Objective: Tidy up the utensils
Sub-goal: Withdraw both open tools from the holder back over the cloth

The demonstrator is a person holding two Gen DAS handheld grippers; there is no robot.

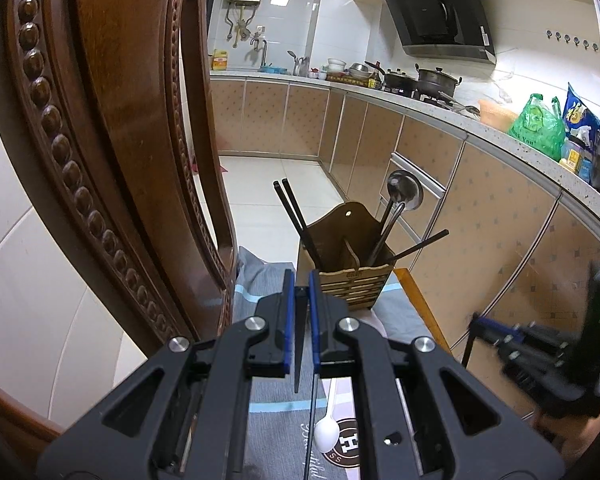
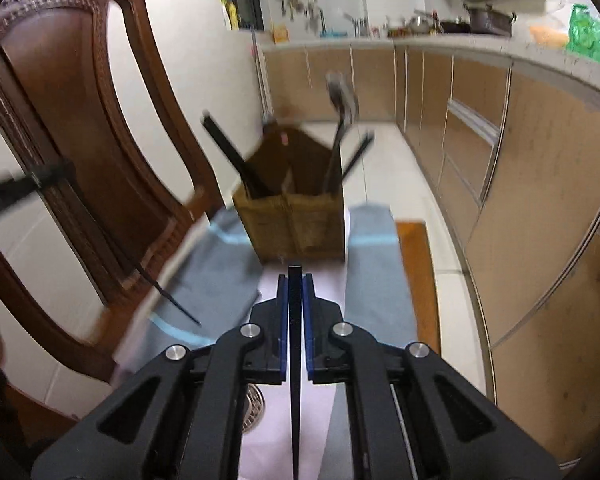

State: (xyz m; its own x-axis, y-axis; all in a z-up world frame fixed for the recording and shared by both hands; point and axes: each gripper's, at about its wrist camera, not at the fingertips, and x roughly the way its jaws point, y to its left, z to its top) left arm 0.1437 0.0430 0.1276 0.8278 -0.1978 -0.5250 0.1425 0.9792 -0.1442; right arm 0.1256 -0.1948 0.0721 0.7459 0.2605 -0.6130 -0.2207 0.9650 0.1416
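Observation:
A brown wooden utensil holder (image 1: 352,268) stands on a grey cloth (image 1: 268,420); it also shows in the right wrist view (image 2: 296,216). It holds black chopsticks (image 1: 296,216) on its left side, and a metal ladle (image 1: 400,196) with another chopstick on its right. My left gripper (image 1: 301,280) is shut on a black chopstick (image 1: 300,344), just short of the holder. My right gripper (image 2: 295,280) is shut on a black chopstick (image 2: 295,360), also just before the holder. A white plastic spoon (image 1: 327,432) lies on the cloth below the left gripper.
A carved wooden chair back (image 1: 112,140) rises close on the left, also seen in the right wrist view (image 2: 80,128). Kitchen cabinets (image 1: 480,216) and a cluttered counter (image 1: 540,128) run along the right. The right gripper shows blurred in the left wrist view (image 1: 540,344).

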